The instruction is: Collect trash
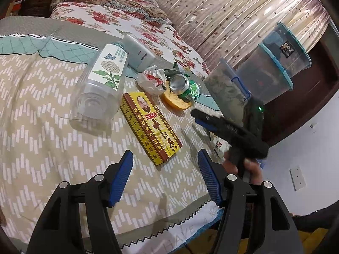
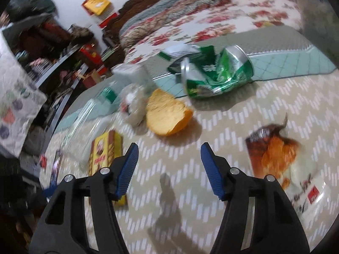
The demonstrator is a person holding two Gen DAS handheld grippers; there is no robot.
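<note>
My left gripper (image 1: 165,177) hangs over the chevron-patterned bedspread (image 1: 42,127) with its blue pads spread apart and nothing between them. Just above it, in the middle of the left wrist view, lies the yellow and red seasoning box (image 1: 150,127), flat on the cover. A clear plastic bottle (image 1: 99,84) lies on its side to the box's upper left. Right of the bottle are a crumpled white wrapper (image 1: 150,80), a crushed green can (image 1: 184,86) and an orange peel (image 1: 178,103), bunched close together. Clear storage bins (image 1: 275,69) stand at the upper right. My right gripper (image 2: 169,169) also stands apart and empty. In its blurred view, a brown snack bag (image 2: 273,154), perhaps crisps, lies at the right.
</note>
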